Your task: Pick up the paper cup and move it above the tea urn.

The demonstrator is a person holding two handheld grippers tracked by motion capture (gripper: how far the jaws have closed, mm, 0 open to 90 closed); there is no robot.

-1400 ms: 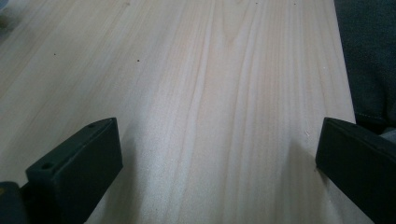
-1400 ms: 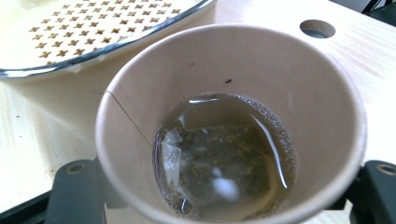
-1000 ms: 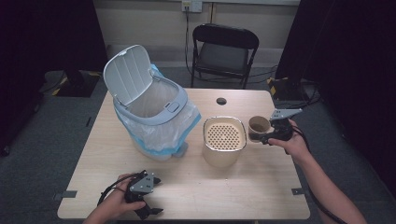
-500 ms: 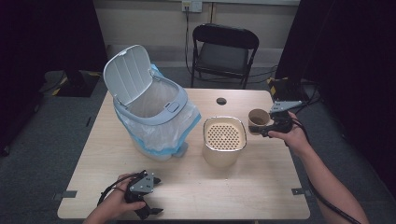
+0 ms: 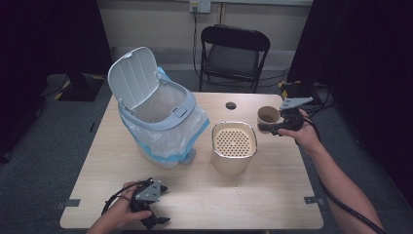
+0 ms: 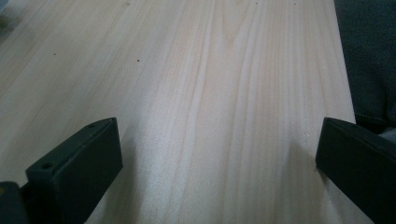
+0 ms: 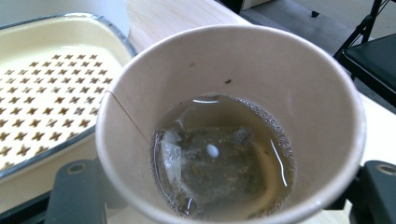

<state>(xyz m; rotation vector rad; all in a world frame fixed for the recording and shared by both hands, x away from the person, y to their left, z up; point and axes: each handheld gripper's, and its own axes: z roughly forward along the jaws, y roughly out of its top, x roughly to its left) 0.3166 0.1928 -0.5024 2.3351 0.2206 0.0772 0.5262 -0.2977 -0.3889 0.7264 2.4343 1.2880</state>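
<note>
Paper cup point(image 7: 233, 116) — in right hand-held gripper point(image 7: 219, 196)

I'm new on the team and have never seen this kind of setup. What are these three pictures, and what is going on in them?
No robot here: a person holds a hand-held gripper in each hand, each with two black fingers and its own camera. The high view looks down on the wooden table. On it stand a lidded bin with its lid up and a plastic liner, and a cream container with a perforated top. The left gripper rests near the table's front edge; its own view shows the fingers wide apart over bare wood. The right gripper grips a paper cup beside the container. Its view looks into the cup, where a tea bag lies in brownish liquid.
</note>
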